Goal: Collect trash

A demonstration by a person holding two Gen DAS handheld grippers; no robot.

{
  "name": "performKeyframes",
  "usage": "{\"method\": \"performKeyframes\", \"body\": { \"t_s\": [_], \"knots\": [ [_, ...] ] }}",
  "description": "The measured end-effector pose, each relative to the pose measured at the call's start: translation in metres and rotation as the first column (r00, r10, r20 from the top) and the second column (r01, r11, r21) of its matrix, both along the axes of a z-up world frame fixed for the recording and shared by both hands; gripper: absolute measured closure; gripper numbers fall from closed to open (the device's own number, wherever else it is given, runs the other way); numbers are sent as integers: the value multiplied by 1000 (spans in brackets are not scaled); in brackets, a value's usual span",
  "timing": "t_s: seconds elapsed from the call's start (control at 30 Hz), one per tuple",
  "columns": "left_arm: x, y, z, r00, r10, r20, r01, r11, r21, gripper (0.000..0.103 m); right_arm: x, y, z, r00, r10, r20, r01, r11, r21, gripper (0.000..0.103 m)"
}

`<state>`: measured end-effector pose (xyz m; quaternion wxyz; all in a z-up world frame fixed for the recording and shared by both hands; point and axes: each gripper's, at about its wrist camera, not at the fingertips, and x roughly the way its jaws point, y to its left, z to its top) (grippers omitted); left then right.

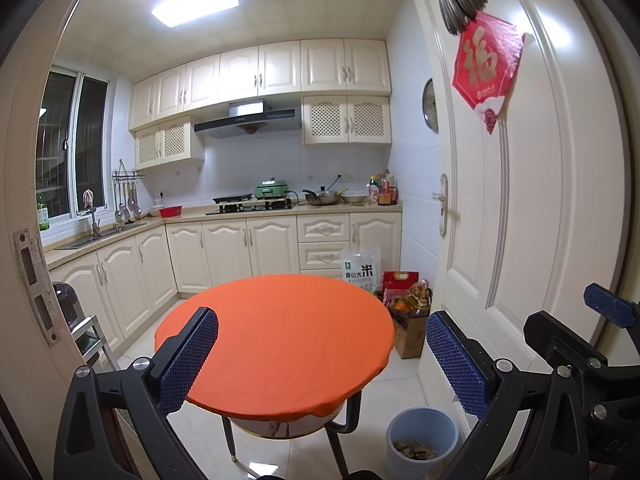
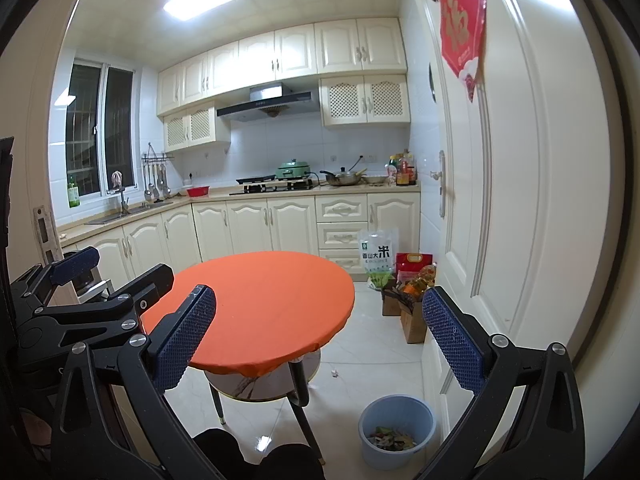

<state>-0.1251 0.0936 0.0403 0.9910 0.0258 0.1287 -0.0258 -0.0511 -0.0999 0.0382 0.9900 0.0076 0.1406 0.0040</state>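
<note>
Nearest the lens in each view, two blue-padded fingers are seen spread wide with nothing between them: the left hand-held gripper (image 1: 322,354) and the right hand-held gripper (image 2: 320,340) are both held open and empty. One round table (image 1: 280,340) under an orange cloth is framed between the fingers. One blue bin (image 1: 422,436) is seen on the floor at about 5 o'clock from the table, with trash (image 1: 414,450) lying in its bottom. One small white scrap (image 2: 335,373) on the floor tiles, between table and bin, is shown only by the right wrist view. In that view the left hand-held gripper is caught at 9 o'clock; in the left wrist view the right one is caught at 3 o'clock.
</note>
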Motion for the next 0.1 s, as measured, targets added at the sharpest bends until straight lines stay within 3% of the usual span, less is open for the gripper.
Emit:
{"method": "performKeyframes", "body": {
  "t_s": [0.1],
  "knots": [
    [1, 1, 0, 1000, -1, 1, 1, 1000, -2, 1, 0, 0, 0, 1000, -1, 3, 1, 1000, 1, 0]
  ]
}}
